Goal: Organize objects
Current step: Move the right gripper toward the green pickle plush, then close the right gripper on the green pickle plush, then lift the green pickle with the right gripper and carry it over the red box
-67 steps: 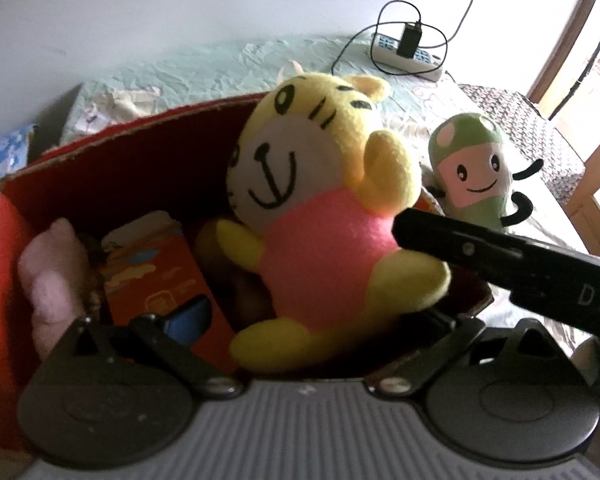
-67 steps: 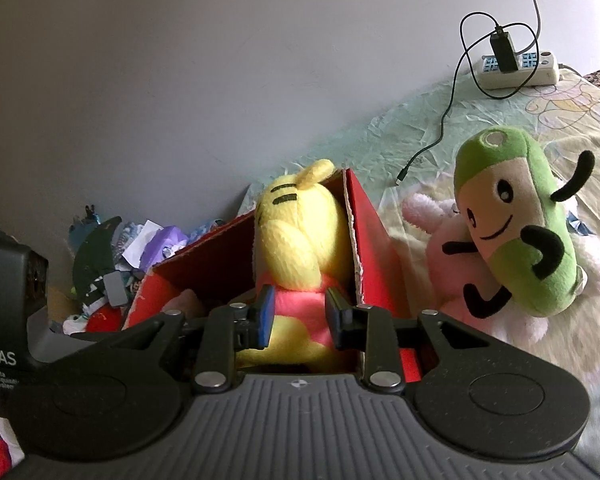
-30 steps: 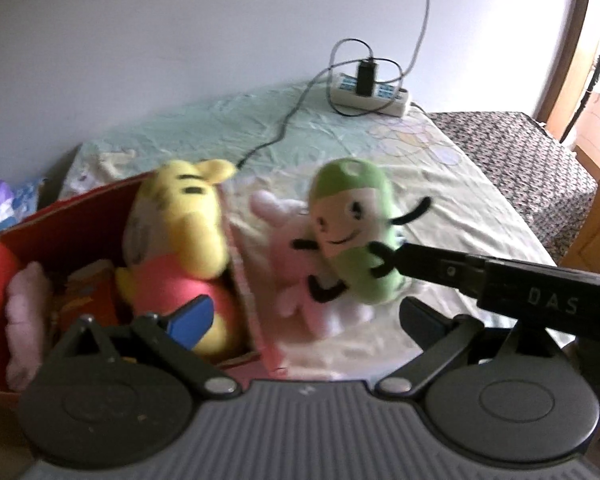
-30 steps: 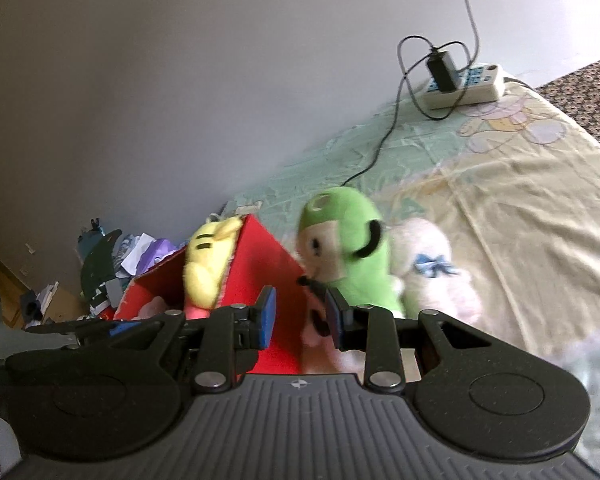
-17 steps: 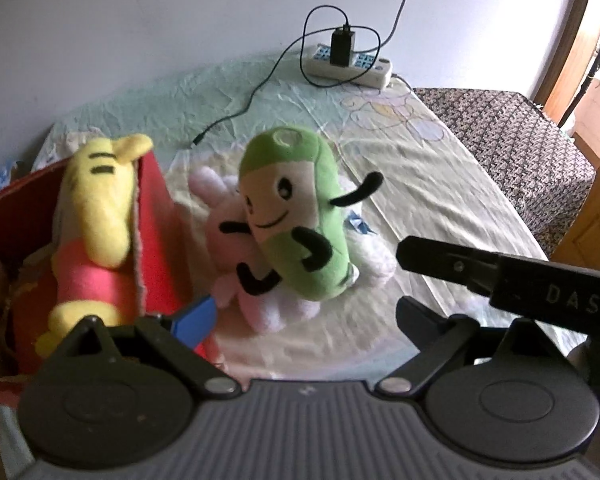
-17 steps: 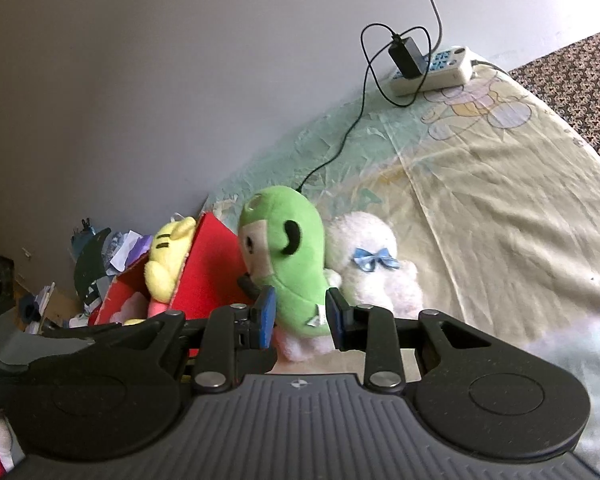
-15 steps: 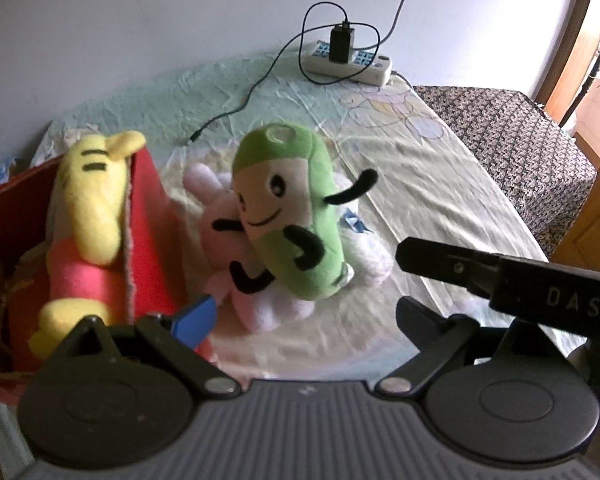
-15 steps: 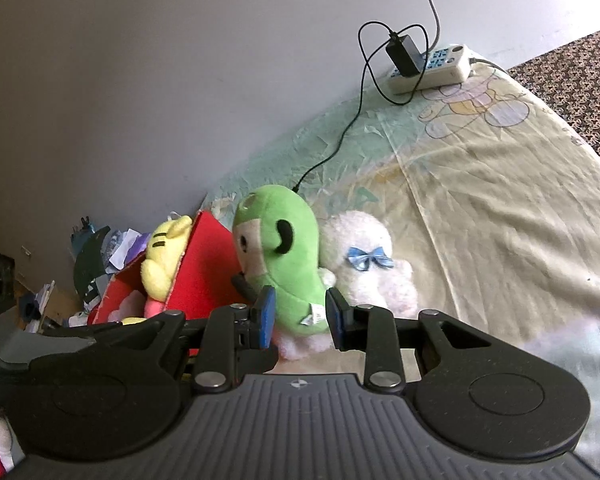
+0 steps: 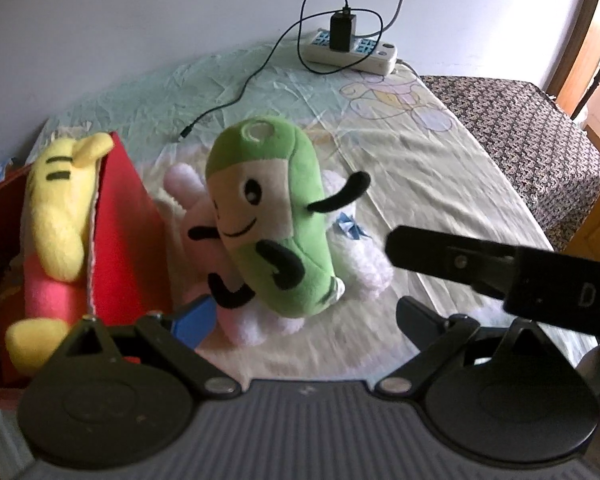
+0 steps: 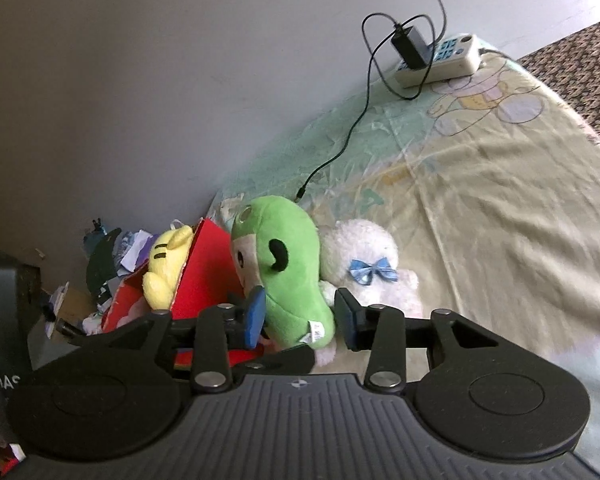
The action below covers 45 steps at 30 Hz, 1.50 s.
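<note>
red box [image 9: 128, 240] just beside green plush [image 9: 276, 224], white plush [image 10: 364, 256] behind

The red box [image 9: 128, 240] wall stands tight beside the green plush [image 9: 276, 220]; its other side has open bed [image 9: 440, 184].

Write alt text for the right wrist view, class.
The right gripper, jaws opening, frames a green plush toy leaning on a white plush with a blue bow. A red box holding a yellow plush stands beside them on the bedsheet.
</note>
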Each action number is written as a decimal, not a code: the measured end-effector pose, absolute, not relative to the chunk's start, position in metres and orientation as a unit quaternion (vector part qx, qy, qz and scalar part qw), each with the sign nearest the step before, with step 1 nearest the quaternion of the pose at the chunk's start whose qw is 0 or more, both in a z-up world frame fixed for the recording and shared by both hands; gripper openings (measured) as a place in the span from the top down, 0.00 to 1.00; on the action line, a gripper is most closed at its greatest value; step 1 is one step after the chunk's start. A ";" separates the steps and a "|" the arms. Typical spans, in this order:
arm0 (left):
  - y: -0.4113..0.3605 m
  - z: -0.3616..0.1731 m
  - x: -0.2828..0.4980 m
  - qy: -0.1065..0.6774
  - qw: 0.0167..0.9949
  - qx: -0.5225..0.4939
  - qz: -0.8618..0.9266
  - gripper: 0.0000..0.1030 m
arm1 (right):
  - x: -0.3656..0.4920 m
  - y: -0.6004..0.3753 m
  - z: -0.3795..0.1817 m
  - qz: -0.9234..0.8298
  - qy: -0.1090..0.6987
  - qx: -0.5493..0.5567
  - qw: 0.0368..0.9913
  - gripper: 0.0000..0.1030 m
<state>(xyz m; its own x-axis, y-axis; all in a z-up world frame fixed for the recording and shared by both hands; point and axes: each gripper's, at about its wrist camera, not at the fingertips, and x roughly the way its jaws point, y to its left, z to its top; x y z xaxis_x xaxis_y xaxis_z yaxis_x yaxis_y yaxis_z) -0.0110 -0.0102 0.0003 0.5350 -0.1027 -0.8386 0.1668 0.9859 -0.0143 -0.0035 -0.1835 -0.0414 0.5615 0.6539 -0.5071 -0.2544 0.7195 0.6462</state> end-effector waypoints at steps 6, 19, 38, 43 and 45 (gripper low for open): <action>-0.008 -0.009 0.001 0.485 0.871 0.025 -0.075 0.06 | 0.011 -0.173 -0.045 0.277 0.391 0.258 0.839 0.51; 0.007 -0.031 0.027 0.473 0.876 -0.006 -0.089 0.26 | 0.046 -0.146 -0.060 0.303 0.403 0.235 0.831 0.44; 0.002 -0.030 0.028 0.467 0.878 -0.005 -0.102 0.38 | 0.043 -0.154 -0.058 0.328 0.402 0.275 0.810 0.54; -0.005 -0.022 0.015 0.460 0.881 0.000 -0.111 0.38 | 0.025 -0.162 -0.048 0.324 0.390 0.273 0.818 0.54; -0.008 -0.018 0.008 0.455 0.883 0.004 -0.116 0.38 | 0.017 -0.164 -0.044 0.324 0.386 0.269 0.821 0.54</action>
